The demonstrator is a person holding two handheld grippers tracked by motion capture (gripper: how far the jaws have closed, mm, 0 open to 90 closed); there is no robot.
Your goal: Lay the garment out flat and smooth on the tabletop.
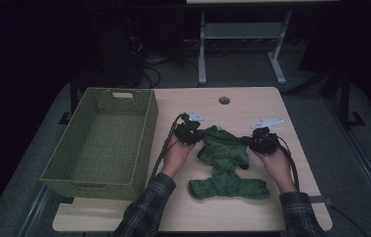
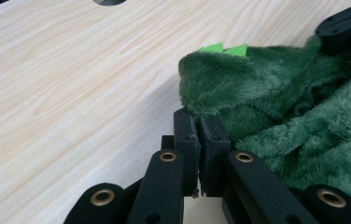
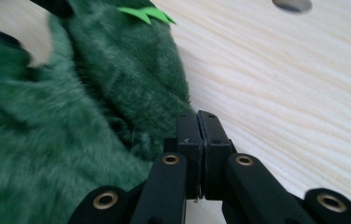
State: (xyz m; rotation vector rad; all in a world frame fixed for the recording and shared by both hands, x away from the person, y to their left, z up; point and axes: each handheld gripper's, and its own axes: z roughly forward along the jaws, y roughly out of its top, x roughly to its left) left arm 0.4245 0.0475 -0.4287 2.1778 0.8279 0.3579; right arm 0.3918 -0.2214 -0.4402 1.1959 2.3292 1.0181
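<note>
A dark green fuzzy garment [image 1: 225, 153] with a bright green tag lies spread on the light wooden table [image 1: 252, 106]. My left gripper [image 1: 199, 134] is at its upper left corner. In the left gripper view the jaws [image 2: 198, 116] stand shut, with the garment's edge [image 2: 281, 93] pinched at their tips. My right gripper [image 1: 248, 141] is at the upper right corner. Its jaws [image 3: 197, 116] are pressed together, with the fleece [image 3: 71, 116] meeting their tips from the left. The right gripper's black body [image 2: 346, 25] also shows across the cloth in the left gripper view.
A large green woven basket [image 1: 94, 190] stands on the left side of the table, close to my left forearm. A round cable hole [image 1: 224, 100] sits near the table's far edge. Beyond the table are a metal frame and cables on a dark floor.
</note>
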